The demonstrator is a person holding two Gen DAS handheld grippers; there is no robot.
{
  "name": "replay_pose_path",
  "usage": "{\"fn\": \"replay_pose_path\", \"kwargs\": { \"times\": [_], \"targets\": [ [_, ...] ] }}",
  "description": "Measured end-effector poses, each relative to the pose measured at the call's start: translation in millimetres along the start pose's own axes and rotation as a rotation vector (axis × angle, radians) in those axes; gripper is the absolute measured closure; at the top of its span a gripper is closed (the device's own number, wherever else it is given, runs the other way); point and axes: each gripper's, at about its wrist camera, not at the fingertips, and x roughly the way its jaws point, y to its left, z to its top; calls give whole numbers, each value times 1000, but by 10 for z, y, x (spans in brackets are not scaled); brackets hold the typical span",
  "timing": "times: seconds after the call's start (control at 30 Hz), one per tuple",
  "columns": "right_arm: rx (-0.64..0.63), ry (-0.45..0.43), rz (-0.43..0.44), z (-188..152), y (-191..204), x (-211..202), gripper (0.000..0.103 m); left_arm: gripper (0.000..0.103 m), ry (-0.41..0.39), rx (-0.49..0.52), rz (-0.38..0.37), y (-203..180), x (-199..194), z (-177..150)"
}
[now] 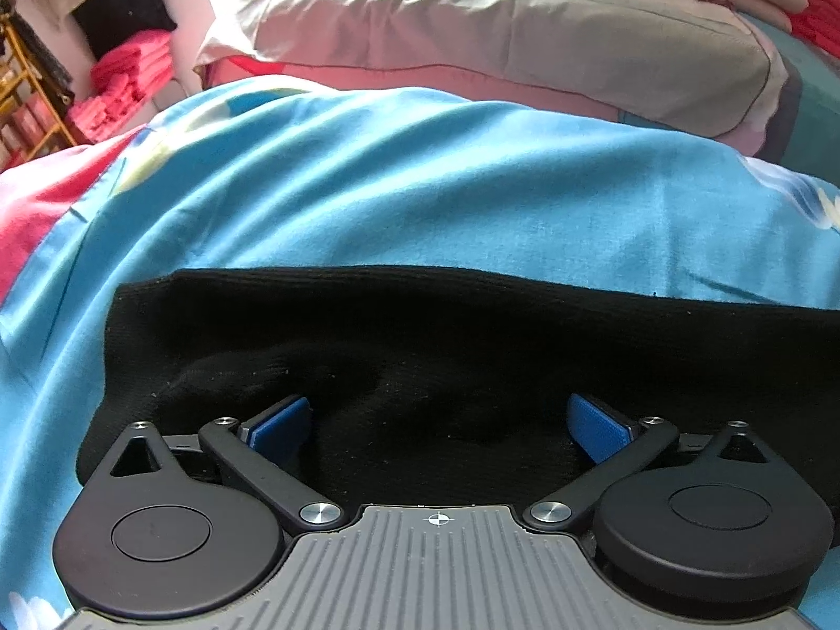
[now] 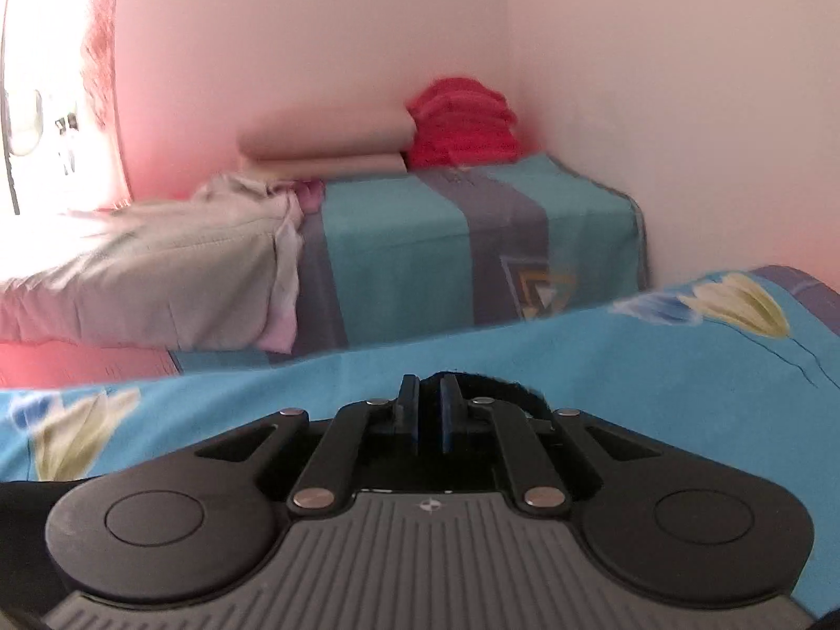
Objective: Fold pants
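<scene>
While the left gripper (image 1: pixel 440 422) gapes and the right gripper (image 2: pixel 430 412) pinches black cloth, we list the pants (image 1: pixel 420 346) on the bed (image 1: pixel 367 184): soft, limp, light; grasp at hem corners.

Right gripper (image 2: pixel 430 409) has its jaws nearly together with a bit of black pants (image 2: pixel 493 391) poking up between and behind them. Blue flowered sheet (image 2: pixel 656 367) underneath, red folded pile (image 2: pixel 462 123) at 12 o'clock.

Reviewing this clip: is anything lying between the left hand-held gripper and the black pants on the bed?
Nothing visible. The left hand-held gripper stands open directly over the black pants, which lie flat on the blue bedsheet with no other thing on them in the left wrist view. The pillow lies farther back.
</scene>
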Motion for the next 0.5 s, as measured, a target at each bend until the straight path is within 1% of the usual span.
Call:
{"fn": "replay_pose_path", "kwargs": {
  "times": [0.07,0.1,0.13,0.17,0.2,0.23,0.27,0.33,0.4,0.43,0.47,0.5],
  "targets": [
    [23,171,-51,-81,-44,354,92,0,-1,0,10,-18,-14,-7],
    [25,177,-80,-118,-49,367,87,0,6,-5,14,-20,-22,-4],
    [30,146,-93,-110,-24,280,79,0,18,-10,18,-22,-43,2],
    [31,121,-129,-76,37,176,61,0,28,-17,18,-17,-81,14],
    [35,72,-164,-59,121,35,43,0,24,-21,17,-18,-138,25],
    [37,26,-162,-76,195,-100,40,0,11,-18,19,-23,-189,33],
    [22,1,-119,-102,307,-199,40,0,-8,-15,25,-41,-239,39],
    [-18,23,33,-173,599,-326,40,0,-38,-13,25,-108,-302,64],
    [-59,89,238,-287,922,-383,42,0,-46,-2,4,-210,-286,105],
    [-77,121,331,-372,1056,-391,42,0,-40,10,7,-277,-248,116],
    [-91,172,407,-452,1139,-358,42,0,-32,22,13,-330,-190,120],
    [-109,232,455,-526,1182,-294,47,0,-17,37,24,-382,-125,111]
  ]
}}
